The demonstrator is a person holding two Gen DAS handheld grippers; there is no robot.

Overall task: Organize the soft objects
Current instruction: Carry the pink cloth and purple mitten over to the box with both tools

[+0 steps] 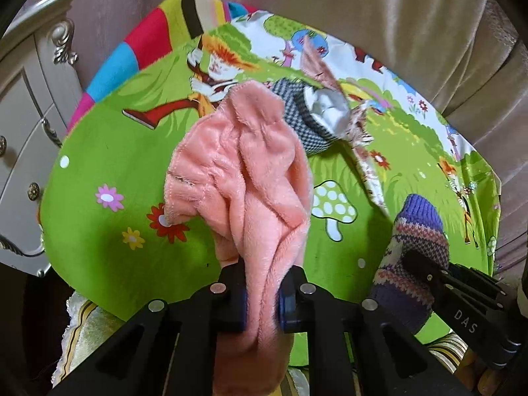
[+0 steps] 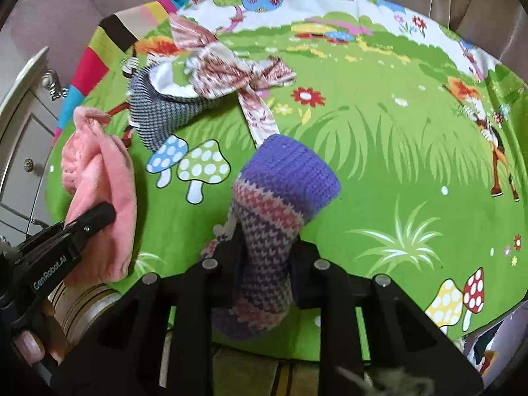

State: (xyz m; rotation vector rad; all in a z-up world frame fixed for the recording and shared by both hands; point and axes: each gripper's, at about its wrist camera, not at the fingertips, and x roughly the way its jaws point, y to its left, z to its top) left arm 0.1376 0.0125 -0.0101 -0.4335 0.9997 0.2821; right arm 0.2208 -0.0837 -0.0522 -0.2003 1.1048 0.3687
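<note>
Left gripper (image 1: 260,292): fingers clamped on the pink fleece cloth (image 1: 244,171). Cloth bunched between the pads, the rest hanging forward over the cartoon-print sheet (image 1: 109,151), far edge draped near the red flower print.

Right gripper (image 2: 265,264): fingers closed on the knitted sock (image 2: 280,191), purple with pink and white stripe bands. Solid purple end sticks out ahead of the fingers, other end hangs back below them. In the left wrist view the same sock sits at near right, pinched by the right gripper's black fingers (image 1: 419,260).

In the right wrist view, the pink cloth is at near left with the left gripper on it; a person's fingertip (image 2: 28,345) shows at the bottom-left corner.

Further out on the sheet, centre-left: a houndstooth pouch (image 2: 155,115) with white lining, lying on its side. A pink-and-white patterned ribbon bow (image 2: 231,72) lies touching its opening, one tail running near toward the sock.

Far left: a multicolour striped fabric (image 1: 138,52) under the sheet's edge, then a white carved cabinet (image 1: 29,99). Behind everything, a beige curtain (image 1: 396,16).
</note>
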